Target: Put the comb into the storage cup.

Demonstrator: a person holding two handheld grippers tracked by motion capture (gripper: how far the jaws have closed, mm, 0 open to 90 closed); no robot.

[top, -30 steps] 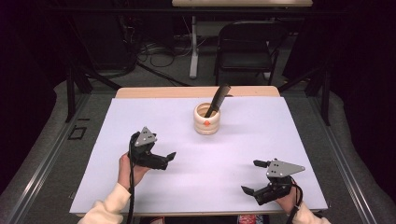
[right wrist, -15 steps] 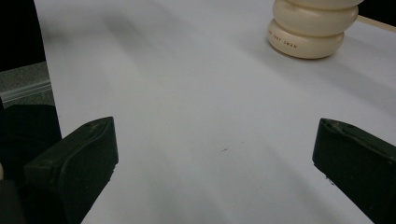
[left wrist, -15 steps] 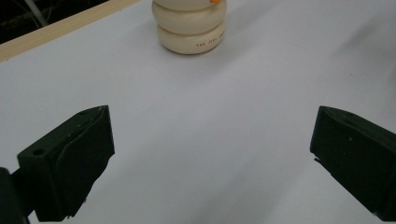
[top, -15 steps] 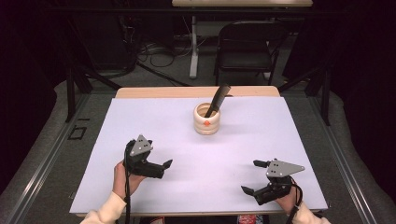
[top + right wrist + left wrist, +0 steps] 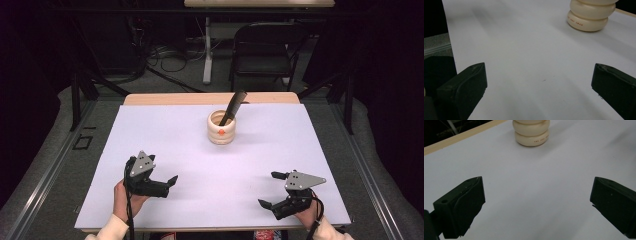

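Observation:
A cream ribbed pot (image 5: 221,129) stands on the white table cover (image 5: 165,130), a little beyond the middle. A dark flat utensil (image 5: 234,106) leans out of it to the right. My left gripper (image 5: 168,185) is near the front left, open, jaws pointing right with nothing between them. At the front right my right gripper (image 5: 268,189) is open too, jaws pointing left and empty. The left gripper view has the pot (image 5: 532,133) far ahead of the left gripper (image 5: 536,202). In the right gripper view the pot (image 5: 591,16) stands up at the right, beyond the right gripper (image 5: 539,85).
A strip of wooden tabletop (image 5: 210,98) shows along the far edge of the cover. Beyond the table stand a dark folding chair (image 5: 262,45) and floor cables (image 5: 165,57). Black frame bars (image 5: 80,95) flank the table on both sides.
My left gripper has drawn back toward the near edge of the table. The right gripper and the pot have stayed where they were.

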